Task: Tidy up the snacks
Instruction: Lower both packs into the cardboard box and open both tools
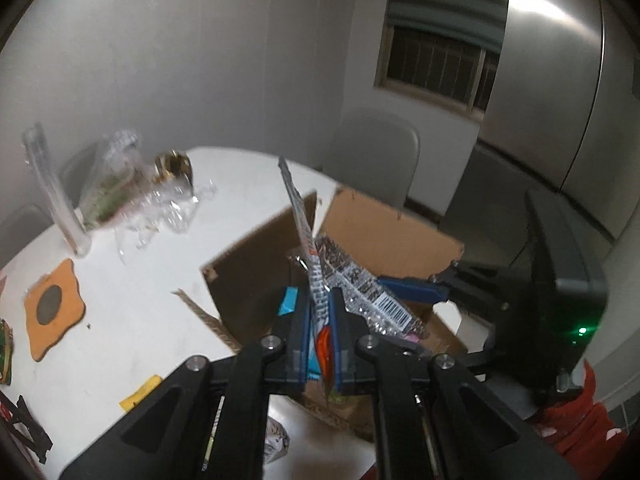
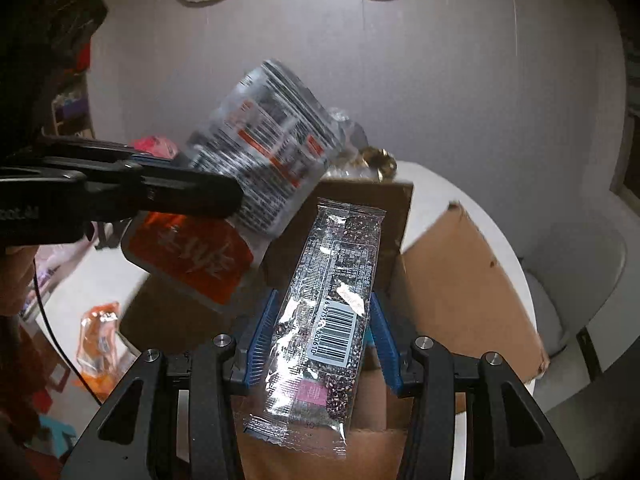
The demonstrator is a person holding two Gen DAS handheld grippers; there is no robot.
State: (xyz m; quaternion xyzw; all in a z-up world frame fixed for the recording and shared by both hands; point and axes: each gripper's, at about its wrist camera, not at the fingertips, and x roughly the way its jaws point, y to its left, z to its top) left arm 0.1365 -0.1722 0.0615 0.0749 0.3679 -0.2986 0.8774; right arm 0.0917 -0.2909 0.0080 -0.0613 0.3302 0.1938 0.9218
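Both packets were held over the open cardboard box (image 2: 460, 264) at frame centre — neither yet set inside. The left gripper (image 1: 320, 320) was clenched on an orange-and-white pouch (image 2: 264, 152); the right gripper (image 2: 320, 340) was closed around a clear seed packet (image 2: 328, 304). Loose snacks remained at lower left. Only a barcode was legible — printed text was blurred.

On my left gripper (image 1: 320, 320) I see two black linkage arms with round silver screws at the joints and long cut-out slots in them. The fingers (image 1: 298, 332) have blue ribbed pads. My right gripper (image 2: 320, 340) has the same build: black arms, silver screws, blue ribbed pads on the fingers (image 2: 260, 340). From the left camera, its black body shows a small green light. From the right camera, the left gripper body carries white letters, partly cut off, and a thin black cable hangs below it.
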